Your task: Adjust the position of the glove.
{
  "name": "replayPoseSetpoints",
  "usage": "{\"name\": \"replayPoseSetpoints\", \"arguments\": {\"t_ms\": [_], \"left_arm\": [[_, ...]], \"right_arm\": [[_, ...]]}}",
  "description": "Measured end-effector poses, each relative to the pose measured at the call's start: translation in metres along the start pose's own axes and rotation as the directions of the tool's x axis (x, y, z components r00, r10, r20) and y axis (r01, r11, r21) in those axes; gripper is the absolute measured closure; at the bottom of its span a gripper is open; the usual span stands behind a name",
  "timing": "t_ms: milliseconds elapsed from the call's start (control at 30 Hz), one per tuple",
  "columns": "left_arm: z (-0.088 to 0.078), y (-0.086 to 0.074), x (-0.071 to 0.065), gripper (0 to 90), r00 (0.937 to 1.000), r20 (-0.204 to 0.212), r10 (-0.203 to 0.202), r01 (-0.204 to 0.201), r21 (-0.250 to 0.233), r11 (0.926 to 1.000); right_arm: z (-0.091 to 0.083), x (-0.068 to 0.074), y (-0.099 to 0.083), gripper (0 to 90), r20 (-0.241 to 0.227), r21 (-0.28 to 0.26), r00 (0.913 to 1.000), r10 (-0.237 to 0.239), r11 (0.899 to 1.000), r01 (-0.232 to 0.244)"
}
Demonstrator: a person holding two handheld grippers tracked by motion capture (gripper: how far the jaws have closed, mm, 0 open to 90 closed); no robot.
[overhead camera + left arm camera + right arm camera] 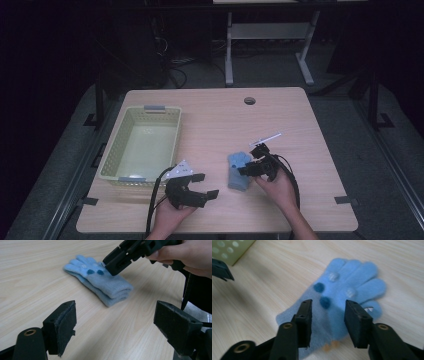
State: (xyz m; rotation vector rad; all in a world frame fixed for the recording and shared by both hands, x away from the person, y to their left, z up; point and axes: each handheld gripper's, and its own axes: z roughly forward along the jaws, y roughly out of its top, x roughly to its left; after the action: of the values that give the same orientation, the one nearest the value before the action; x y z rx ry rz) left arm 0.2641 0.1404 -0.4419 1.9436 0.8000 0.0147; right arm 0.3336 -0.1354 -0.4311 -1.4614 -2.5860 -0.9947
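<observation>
A light blue knitted glove (pixel 236 172) with dark blue dots lies flat on the wooden table (pixel 300 130), right of centre. My right gripper (pixel 250 162) is open and hangs just over it. In the right gripper view its jaws (pixel 328 315) straddle the glove's (pixel 352 282) palm, with a gap on each side. My left gripper (pixel 207 186) is wide open near the front edge, left of the glove, holding nothing. In the left gripper view the glove (pixel 100 282) lies beyond my open left gripper (pixel 117 325), and the right gripper (pixel 120 260) sits above the glove's cuff end.
A pale green perforated basket (pixel 112 145) stands at the table's left side, and its corner (pixel 229 250) appears in the right gripper view. A round cable hole (pixel 249 100) is near the table's far edge. A white desk frame (pixel 270 35) stands beyond the table.
</observation>
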Motion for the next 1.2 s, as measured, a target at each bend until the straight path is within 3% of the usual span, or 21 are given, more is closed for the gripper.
{"name": "replayPoseSetpoints", "arguments": {"t_ms": [133, 233, 367, 533, 833, 1033, 1200], "left_arm": [[0.007, 0.003, 0.001, 19.1, 0.9995, 0.018, -0.024, 0.024, 0.02, 0.9995], [0.011, 0.006, 0.002, 20.0, 0.9995, 0.008, -0.029, 0.029, 0.037, 0.9989], [0.018, 0.01, 0.006, 21.1, 0.9949, 0.005, -0.1, 0.1, 0.037, 0.9943], [0.03, 0.019, 0.011, 23.4, 0.989, -0.002, -0.148, 0.148, 0.065, 0.9869], [0.049, 0.031, 0.02, 27.8, 0.969, 0.021, -0.246, 0.244, 0.087, 0.966], [0.061, 0.034, 0.024, 30.2, 0.9425, 0.022, -0.334, 0.33, 0.103, 0.9385], [0.069, 0.034, 0.028, 32.9, 0.9262, 0.02, -0.377, 0.372, 0.111, 0.9214]], "right_arm": [[-0.008, -0.007, -0.005, 50.2, -0.019, -0.027, 0.999, 0.04, 0.999, -0.04], [-0.014, -0.011, -0.01, 48.0, -0.034, -0.042, 0.9975, 0.061, 0.997, -0.063], [-0.016, -0.016, -0.016, 44.2, -0.045, -0.054, 0.9946, 0.094, 0.994, -0.096], [-0.017, -0.023, -0.025, 42.7, -0.068, -0.07, 0.9889, 0.132, 0.988, -0.137], [-0.013, -0.03, -0.037, 41.2, -0.108, -0.082, 0.9781, 0.178, 0.979, -0.187], [-0.012, -0.031, -0.039, 40.8, -0.139, -0.096, 0.9697, 0.201, 0.972, -0.215], [-0.009, -0.032, -0.04, 41.4, -0.184, -0.102, 0.9564, 0.227, 0.963, -0.248]]}}
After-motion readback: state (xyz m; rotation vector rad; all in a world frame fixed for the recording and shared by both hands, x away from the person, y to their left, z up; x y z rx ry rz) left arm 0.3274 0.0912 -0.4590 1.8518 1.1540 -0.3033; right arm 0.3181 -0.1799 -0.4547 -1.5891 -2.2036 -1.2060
